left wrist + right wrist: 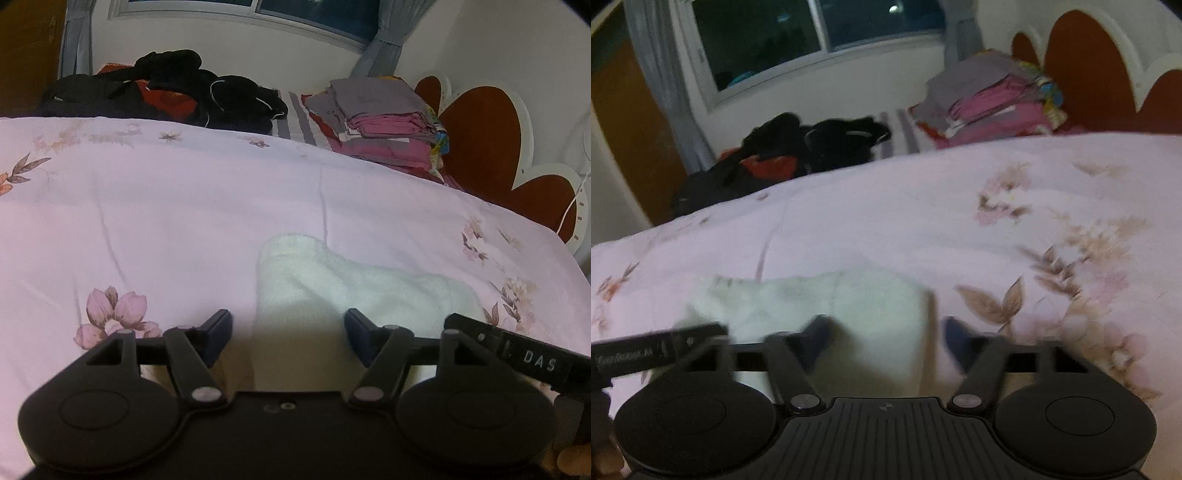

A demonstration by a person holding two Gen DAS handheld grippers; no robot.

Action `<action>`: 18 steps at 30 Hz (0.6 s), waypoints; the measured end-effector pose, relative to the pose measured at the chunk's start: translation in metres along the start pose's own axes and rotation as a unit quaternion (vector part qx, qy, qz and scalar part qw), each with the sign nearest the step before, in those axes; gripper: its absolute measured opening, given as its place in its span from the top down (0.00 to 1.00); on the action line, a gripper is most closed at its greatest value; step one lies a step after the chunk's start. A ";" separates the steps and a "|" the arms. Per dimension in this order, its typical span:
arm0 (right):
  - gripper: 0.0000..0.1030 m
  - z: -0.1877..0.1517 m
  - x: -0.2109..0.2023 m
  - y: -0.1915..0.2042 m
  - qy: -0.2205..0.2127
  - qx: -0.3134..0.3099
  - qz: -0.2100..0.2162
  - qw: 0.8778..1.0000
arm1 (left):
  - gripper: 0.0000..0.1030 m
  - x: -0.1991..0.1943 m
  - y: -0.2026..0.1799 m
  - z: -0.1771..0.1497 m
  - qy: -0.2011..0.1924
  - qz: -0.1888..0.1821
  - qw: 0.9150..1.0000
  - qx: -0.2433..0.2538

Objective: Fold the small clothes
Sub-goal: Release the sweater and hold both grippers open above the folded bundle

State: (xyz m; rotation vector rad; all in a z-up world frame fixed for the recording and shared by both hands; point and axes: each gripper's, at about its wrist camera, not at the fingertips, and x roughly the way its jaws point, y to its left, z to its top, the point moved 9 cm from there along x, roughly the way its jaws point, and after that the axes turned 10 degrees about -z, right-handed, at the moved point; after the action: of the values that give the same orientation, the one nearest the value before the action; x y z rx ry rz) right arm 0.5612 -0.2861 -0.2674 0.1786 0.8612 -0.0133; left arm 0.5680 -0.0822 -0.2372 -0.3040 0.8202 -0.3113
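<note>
A small white fuzzy cloth (332,284) lies flat on the pink floral bedspread (184,206). My left gripper (288,336) is open, with its jaws wide apart over the cloth's near left edge. My right gripper (884,341) is open too, its jaws spread over the near right part of the same cloth (831,306). Neither holds anything. The right gripper's body (524,356) shows at the right of the left wrist view, and the left gripper's body (657,350) shows at the left of the right wrist view. The right wrist view is blurred.
A pile of black and red clothes (166,92) lies at the far side of the bed. A stack of folded grey and pink clothes (384,118) sits by the red and white headboard (491,140). A window with curtains (258,14) is behind.
</note>
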 end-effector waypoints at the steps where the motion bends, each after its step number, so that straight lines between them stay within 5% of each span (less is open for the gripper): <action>1: 0.48 0.000 -0.001 0.000 -0.001 0.004 0.002 1.000 | 0.34 0.000 0.000 0.001 0.000 0.001 1.000 0.002; 3: 0.58 0.001 -0.004 0.003 -0.008 -0.004 -0.002 1.000 | 0.34 0.000 -0.001 0.001 0.001 0.003 1.000 0.005; 5: 0.92 0.005 -0.008 0.004 -0.022 -0.021 -0.017 0.999 | 0.34 0.000 -0.001 0.001 0.001 0.004 1.000 0.007; 6: 0.95 0.006 -0.008 0.003 -0.025 -0.026 -0.016 0.999 | 0.33 0.000 -0.001 0.001 0.001 0.003 1.000 0.007; 13: 0.93 0.002 -0.003 -0.006 -0.015 -0.027 -0.035 0.999 | 0.30 -0.006 -0.002 0.001 0.002 0.008 1.000 0.006; 16: 0.60 0.003 -0.019 -0.009 -0.025 -0.019 -0.030 0.999 | 0.31 -0.018 -0.004 0.001 -0.005 0.007 1.000 0.012; 18: 0.57 0.000 -0.031 -0.009 -0.028 -0.019 -0.024 0.999 | 0.31 -0.028 -0.006 -0.003 -0.009 0.005 1.000 0.019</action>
State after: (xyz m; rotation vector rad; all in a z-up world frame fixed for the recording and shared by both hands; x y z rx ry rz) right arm 0.5406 -0.2968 -0.2453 0.1223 0.8087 -0.0465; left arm 0.5473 -0.0779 -0.2182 -0.2670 0.7977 -0.3140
